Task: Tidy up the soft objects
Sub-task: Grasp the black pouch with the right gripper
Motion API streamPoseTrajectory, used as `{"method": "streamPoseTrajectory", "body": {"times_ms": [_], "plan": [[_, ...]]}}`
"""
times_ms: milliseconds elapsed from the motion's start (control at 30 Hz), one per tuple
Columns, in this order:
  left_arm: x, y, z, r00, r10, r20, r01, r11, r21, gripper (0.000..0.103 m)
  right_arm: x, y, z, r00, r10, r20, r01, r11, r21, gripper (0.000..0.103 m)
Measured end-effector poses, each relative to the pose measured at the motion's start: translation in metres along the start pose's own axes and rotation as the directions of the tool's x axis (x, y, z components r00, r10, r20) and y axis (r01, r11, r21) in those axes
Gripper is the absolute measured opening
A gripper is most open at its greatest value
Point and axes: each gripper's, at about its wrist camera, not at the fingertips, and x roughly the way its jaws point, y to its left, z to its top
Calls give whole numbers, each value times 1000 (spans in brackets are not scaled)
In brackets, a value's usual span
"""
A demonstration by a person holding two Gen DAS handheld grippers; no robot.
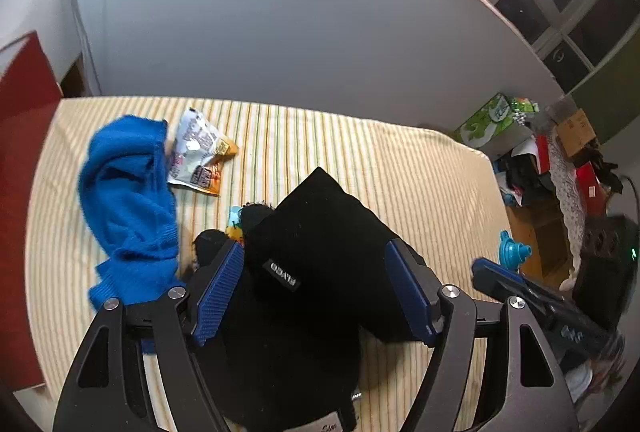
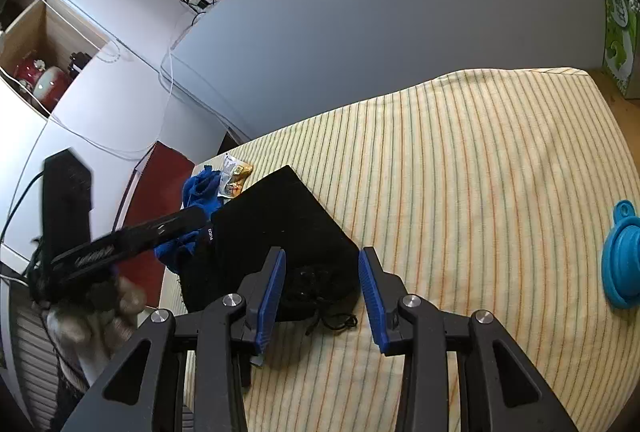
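A black drawstring pouch (image 1: 320,228) (image 2: 280,224) with a small white label lies on the striped bedcover (image 1: 360,152) (image 2: 480,172). My left gripper (image 1: 314,292) is open above it, and black fabric fills the space between its blue pads without being pressed. My right gripper (image 2: 322,296) is open at the pouch's near corner, where the cord bunches between its pads. Each gripper shows blurred in the other's view: the right gripper (image 1: 492,276) and the left gripper (image 2: 168,224). A crumpled blue knit garment (image 1: 128,200) (image 2: 200,192) lies left of the pouch.
A snack packet (image 1: 200,156) (image 2: 236,178) lies beside the blue knit. A blue collapsible funnel (image 2: 622,260) (image 1: 514,248) sits near the cover's right edge. A red panel (image 1: 24,192) stands at the left. A green box (image 1: 492,120) and clutter are at the right. A grey wall runs behind.
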Motion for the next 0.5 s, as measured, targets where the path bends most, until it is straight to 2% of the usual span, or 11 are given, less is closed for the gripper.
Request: {"method": "streamPoseTrajectory", "body": {"times_ms": [233, 367, 500], "plan": [[22, -22, 1, 999, 15, -41, -13, 998, 61, 72, -12, -14, -3, 1000, 7, 16, -7, 1000, 15, 35], [33, -40, 1, 998, 44, -36, -39, 993, 113, 72, -16, -22, -1, 1000, 6, 21, -7, 999, 35, 35], [35, -44, 9, 999, 46, -19, -44, 993, 113, 72, -23, -31, -1, 1000, 6, 27, -7, 999, 47, 35]]}}
